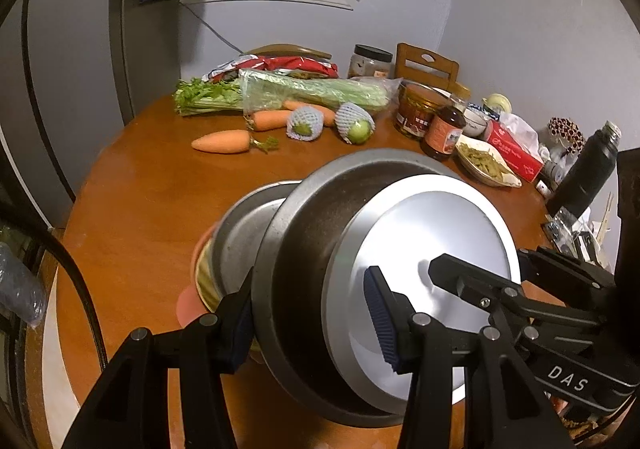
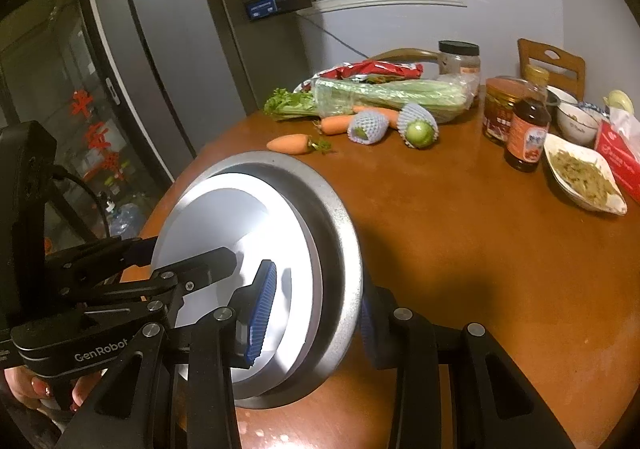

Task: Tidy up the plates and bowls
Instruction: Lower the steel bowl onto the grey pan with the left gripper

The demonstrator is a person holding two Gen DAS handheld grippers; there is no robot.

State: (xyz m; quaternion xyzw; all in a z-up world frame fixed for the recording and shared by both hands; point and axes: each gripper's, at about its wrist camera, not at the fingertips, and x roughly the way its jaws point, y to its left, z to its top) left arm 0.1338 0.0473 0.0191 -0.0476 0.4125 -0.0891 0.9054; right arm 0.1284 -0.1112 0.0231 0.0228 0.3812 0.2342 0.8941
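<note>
A tilted stack of dishes hangs over the round wooden table [image 1: 152,201]. Its top piece is a pale metal plate [image 1: 440,225] nested in a dark steel bowl [image 1: 316,217]. More bowls [image 1: 240,225] sit beneath it, and their number is hidden. My left gripper [image 1: 312,313] is shut on the stack's near rim, one blue pad inside and one finger outside. In the right wrist view my right gripper [image 2: 316,313] is shut on the opposite rim of the same plate [image 2: 208,217] and bowl [image 2: 340,233]. Each gripper's inner finger shows in the other's view.
Carrots [image 1: 222,141], bagged celery [image 1: 312,89] and two netted fruits [image 1: 354,123] lie at the table's far side. Jars [image 2: 526,133], a dish of green food [image 2: 584,175], a red tissue box [image 1: 516,153] and a black flask [image 1: 592,165] crowd the right. A fridge [image 2: 160,69] stands left.
</note>
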